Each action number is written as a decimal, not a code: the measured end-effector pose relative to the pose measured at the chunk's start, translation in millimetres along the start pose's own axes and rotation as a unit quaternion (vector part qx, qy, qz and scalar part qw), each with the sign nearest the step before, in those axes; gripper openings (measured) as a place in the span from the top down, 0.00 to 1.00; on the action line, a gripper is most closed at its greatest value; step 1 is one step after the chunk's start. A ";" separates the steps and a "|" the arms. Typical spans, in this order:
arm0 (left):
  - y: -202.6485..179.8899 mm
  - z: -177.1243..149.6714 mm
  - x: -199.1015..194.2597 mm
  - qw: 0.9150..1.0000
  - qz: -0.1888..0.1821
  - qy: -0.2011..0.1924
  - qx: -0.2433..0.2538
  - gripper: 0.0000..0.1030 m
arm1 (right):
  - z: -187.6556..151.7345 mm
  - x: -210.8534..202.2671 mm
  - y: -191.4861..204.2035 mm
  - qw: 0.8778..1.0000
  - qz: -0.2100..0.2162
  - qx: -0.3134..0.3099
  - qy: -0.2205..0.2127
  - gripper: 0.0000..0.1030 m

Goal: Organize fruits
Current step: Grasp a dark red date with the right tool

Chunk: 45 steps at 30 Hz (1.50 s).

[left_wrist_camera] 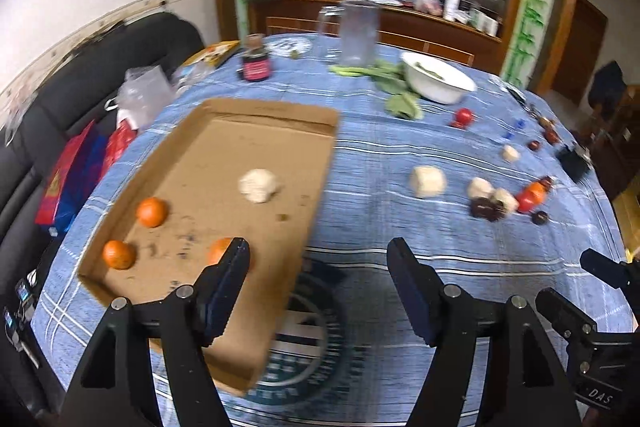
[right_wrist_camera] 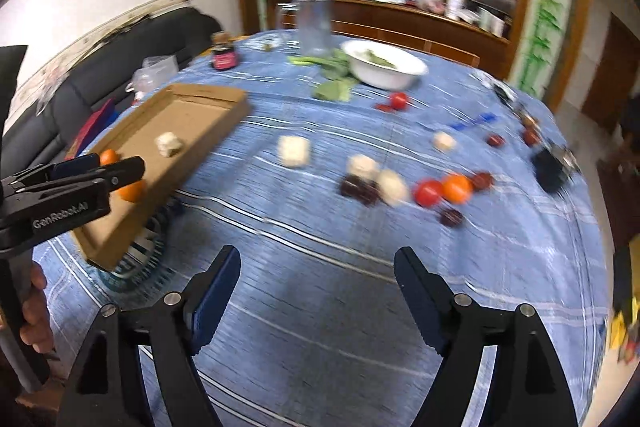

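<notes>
Jaws of both grippers apart and empty, cardboard tray (left_wrist_camera: 256, 111) holding oranges (left_wrist_camera: 151, 211), pale lump (left_wrist_camera: 258, 185)

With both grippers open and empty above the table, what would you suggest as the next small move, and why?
Probably carry the right gripper forward to the loose orange beside the red tomato. The cardboard tray already holds three oranges and one pale lump, while this orange still lies on the blue tablecloth, nearer the right gripper than the left gripper.

Third orange (left_wrist_camera: 218, 251) half hidden behind left gripper (left_wrist_camera: 318, 255) finger, dark fruits (right_wrist_camera: 360, 189) motion-blurred, tray (left_wrist_camera: 244, 367) near corner smeared.
</notes>
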<state>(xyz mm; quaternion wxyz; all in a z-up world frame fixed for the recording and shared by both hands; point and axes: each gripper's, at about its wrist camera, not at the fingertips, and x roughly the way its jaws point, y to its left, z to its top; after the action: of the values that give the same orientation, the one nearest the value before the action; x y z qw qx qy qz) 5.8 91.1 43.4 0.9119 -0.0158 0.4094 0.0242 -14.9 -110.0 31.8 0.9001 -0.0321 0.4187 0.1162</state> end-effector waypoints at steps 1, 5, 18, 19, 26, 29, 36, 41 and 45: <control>-7.1 -0.5 -0.5 1.000 -0.003 0.000 0.005 0.30 | -3.9 -1.9 -7.2 1.000 -0.004 0.007 0.001 0.19; -35.8 -2.6 -2.7 1.000 -0.015 0.000 0.020 0.28 | -20.4 -8.6 -37.3 0.999 -0.023 0.034 0.006 0.19; -98.9 -25.2 3.6 0.997 -0.036 0.022 0.069 0.22 | -37.8 -15.9 -98.6 0.995 -0.038 0.096 0.012 0.19; -100.9 -26.1 4.0 0.997 -0.037 0.022 0.070 0.22 | -37.8 -16.0 -100.2 0.995 -0.038 0.097 0.012 0.19; -100.2 -25.3 12.6 0.997 -0.029 0.032 0.067 0.22 | -32.9 -4.4 -115.1 0.994 -0.037 0.098 0.014 0.19; -97.7 -24.8 18.3 0.997 -0.023 0.039 0.066 0.22 | -24.0 9.5 -125.8 0.996 -0.029 0.089 0.012 0.20; -85.4 -23.0 32.8 0.997 -0.014 0.055 0.056 0.22 | 3.9 65.4 -142.1 0.996 -0.017 0.075 0.035 0.20; -81.0 -20.1 42.9 0.997 -0.014 0.064 0.048 0.22 | 15.7 89.5 -133.0 0.998 -0.011 0.048 0.034 0.25; -79.9 -17.0 52.1 0.996 -0.014 0.072 0.044 0.22 | 18.7 101.9 -125.8 0.999 0.001 0.022 0.045 0.65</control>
<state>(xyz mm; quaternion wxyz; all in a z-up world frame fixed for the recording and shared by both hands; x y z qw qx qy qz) 32.2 12.2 -6.1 0.8803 0.0165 0.4741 -0.0081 92.2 -210.7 -38.7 0.8807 -0.0170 0.4613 0.1061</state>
